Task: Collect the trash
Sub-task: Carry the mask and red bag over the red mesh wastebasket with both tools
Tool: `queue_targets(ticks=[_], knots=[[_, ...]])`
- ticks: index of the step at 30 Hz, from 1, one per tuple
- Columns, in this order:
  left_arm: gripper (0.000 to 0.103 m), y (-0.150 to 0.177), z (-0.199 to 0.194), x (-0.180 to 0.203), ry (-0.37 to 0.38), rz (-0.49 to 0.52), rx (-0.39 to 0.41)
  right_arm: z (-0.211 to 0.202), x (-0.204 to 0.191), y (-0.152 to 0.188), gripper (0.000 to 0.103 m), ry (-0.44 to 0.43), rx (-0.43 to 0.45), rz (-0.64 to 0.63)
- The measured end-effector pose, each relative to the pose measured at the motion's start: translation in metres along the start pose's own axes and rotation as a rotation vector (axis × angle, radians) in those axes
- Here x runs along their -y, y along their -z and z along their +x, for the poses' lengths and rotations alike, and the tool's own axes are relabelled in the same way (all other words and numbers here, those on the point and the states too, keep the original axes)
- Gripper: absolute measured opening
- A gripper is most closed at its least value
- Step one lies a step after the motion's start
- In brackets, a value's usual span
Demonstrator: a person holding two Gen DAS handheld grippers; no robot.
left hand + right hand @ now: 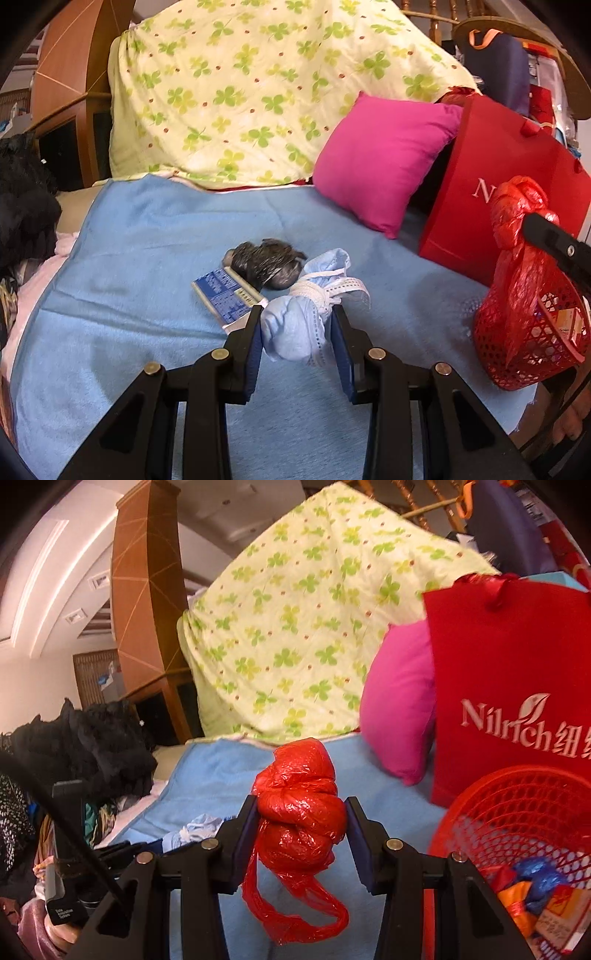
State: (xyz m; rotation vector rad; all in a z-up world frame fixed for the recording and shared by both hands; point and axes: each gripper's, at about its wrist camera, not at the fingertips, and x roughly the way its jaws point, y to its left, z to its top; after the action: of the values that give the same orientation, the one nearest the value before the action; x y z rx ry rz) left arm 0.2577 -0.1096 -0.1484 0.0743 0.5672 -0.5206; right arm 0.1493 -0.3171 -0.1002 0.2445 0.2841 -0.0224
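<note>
My left gripper (297, 323) is shut on a knotted light-blue face mask bundle (295, 332), lifted above the blue blanket (147, 295). A crumpled dark plastic bag (271, 264) and a blue printed packet (227, 295) lie on the blanket just beyond it. My right gripper (301, 812) is shut on a knotted red plastic bag (299, 805) whose loose handles dangle below. The same red bag (517, 214) hangs at the right of the left wrist view, over the red mesh basket (532, 350). The basket (517, 805) holds several wrappers at the lower right of the right wrist view.
A pink pillow (384, 158) and a red paper shopping bag (491, 184) stand at the back right. A clover-print quilt (240, 92) covers the backrest. Black clothing (26, 199) is piled at the left by a wooden cabinet (70, 74).
</note>
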Motion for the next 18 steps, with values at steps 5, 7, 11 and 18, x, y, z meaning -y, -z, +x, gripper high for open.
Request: queue_targets(ticks=[5, 7, 11, 18], knots=[[0.037, -0.003, -0.001, 0.016, 0.033, 0.018, 0.028, -0.019, 0.020, -0.009, 0.049, 0.028, 0.064, 0.041], [0.037, -0.004, 0.000, 0.022, 0.050, 0.026, 0.034, -0.025, 0.029, -0.011, 0.049, 0.041, 0.077, 0.061], [0.037, -0.006, 0.002, 0.033, 0.081, 0.033, 0.038, -0.033, 0.046, -0.016, 0.049, 0.065, 0.098, 0.101], [0.037, -0.016, -0.001, 0.055, 0.134, 0.046, 0.065, -0.044, 0.069, -0.024, 0.049, 0.111, 0.132, 0.140]])
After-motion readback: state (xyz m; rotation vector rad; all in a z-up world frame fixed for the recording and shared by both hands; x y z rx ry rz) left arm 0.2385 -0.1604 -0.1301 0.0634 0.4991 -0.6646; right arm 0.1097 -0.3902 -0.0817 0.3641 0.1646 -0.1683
